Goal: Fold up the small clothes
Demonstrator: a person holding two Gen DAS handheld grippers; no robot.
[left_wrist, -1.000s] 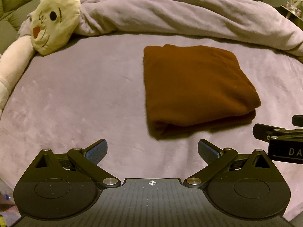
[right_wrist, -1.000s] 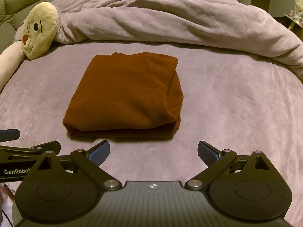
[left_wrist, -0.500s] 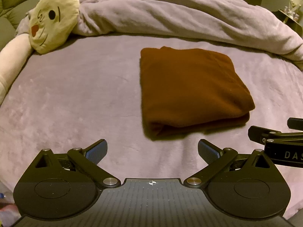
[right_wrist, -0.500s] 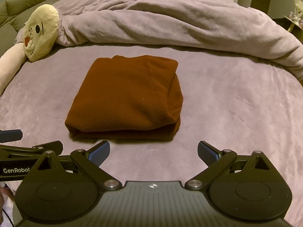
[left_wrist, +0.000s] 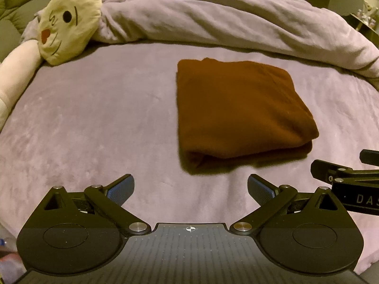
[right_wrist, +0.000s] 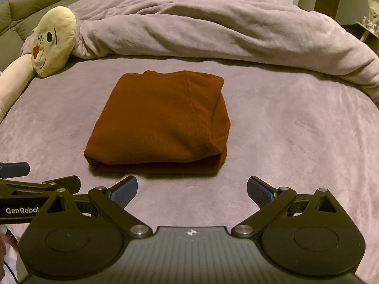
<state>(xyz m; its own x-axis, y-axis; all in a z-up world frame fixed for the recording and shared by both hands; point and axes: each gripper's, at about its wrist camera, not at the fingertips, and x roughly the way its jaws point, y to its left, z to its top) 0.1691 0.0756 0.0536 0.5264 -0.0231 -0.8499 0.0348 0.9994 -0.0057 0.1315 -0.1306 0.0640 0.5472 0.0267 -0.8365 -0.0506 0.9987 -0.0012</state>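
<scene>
Your left tongs (left_wrist: 190,185) stand wide apart and hold nothing; the blue pads (left_wrist: 120,187) hover over bare bedspread. Your right tongs (right_wrist: 191,187) are likewise spread and empty. Each pair shows at the edge of the other's view, so the two sit side by side, near each other, at the near edge of the bed (right_wrist: 296,127).

The brown garment (right_wrist: 161,120) lies straight ahead of the right tongs, just beyond their tips and not touching them. From the left tongs it lies ahead and off to the right. The right tongs are the nearer pair, in my judgement.

The garment is a compact, layered rectangle, flat on the bedspread. Its stacked edges face you, with the rounded fold on its right side. Its long axis appears to run away from you, though the fisheye makes that uncertain.

Beyond it lies the bunched duvet (right_wrist: 213,28), well apart from the garment. The round cream plush toy (left_wrist: 68,19) rests at the far left.

Judgement: this item looks fully folded. Any further move would turn on the near edge, which the right tongs face squarely
</scene>
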